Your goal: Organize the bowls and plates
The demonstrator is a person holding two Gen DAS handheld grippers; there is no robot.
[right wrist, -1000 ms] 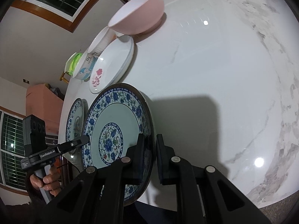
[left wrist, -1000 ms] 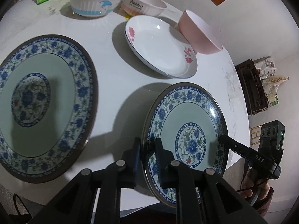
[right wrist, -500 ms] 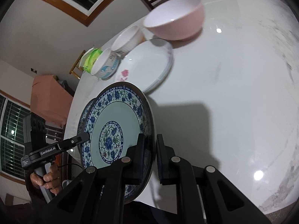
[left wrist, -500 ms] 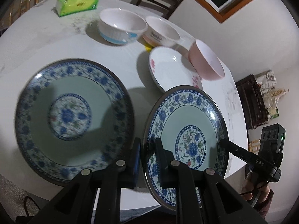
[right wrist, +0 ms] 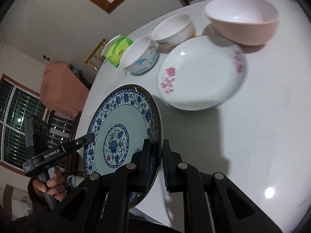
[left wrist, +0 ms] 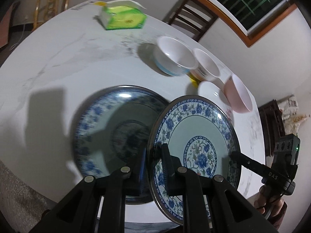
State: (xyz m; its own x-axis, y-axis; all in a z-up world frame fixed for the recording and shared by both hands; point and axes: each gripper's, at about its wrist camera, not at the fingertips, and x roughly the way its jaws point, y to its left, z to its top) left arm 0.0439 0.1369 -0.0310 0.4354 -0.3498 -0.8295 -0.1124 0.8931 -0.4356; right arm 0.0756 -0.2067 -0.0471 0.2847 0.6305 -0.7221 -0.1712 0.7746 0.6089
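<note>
Both grippers are shut on one small blue-flowered plate [left wrist: 194, 124], held tilted above the table. My left gripper [left wrist: 153, 151] clamps its left rim. My right gripper [right wrist: 156, 143] clamps the opposite rim of the plate [right wrist: 126, 116]. Each view shows the other gripper's finger [left wrist: 245, 161] [right wrist: 77, 143] on the far rim, with a hand below it. A larger blue-flowered plate [left wrist: 108, 132] lies flat on the table, and the held plate overlaps its right edge. Behind stand a white plate with pink flowers [right wrist: 202, 77], a pink bowl [right wrist: 243, 21] and two white bowls [right wrist: 140, 56] [right wrist: 173, 29].
The round white marble table [left wrist: 68, 58] has bare surface to the left and behind the large plate. A green tissue pack [left wrist: 124, 17] lies at the far side. A wooden chair [left wrist: 190, 17] stands behind the table, and a dark cabinet [left wrist: 272, 122] stands off its right edge.
Both grippers have carried the small plate up and to the left, from beside the pink-flowered plate to over the right edge of the large blue plate. Neither grip changed.
</note>
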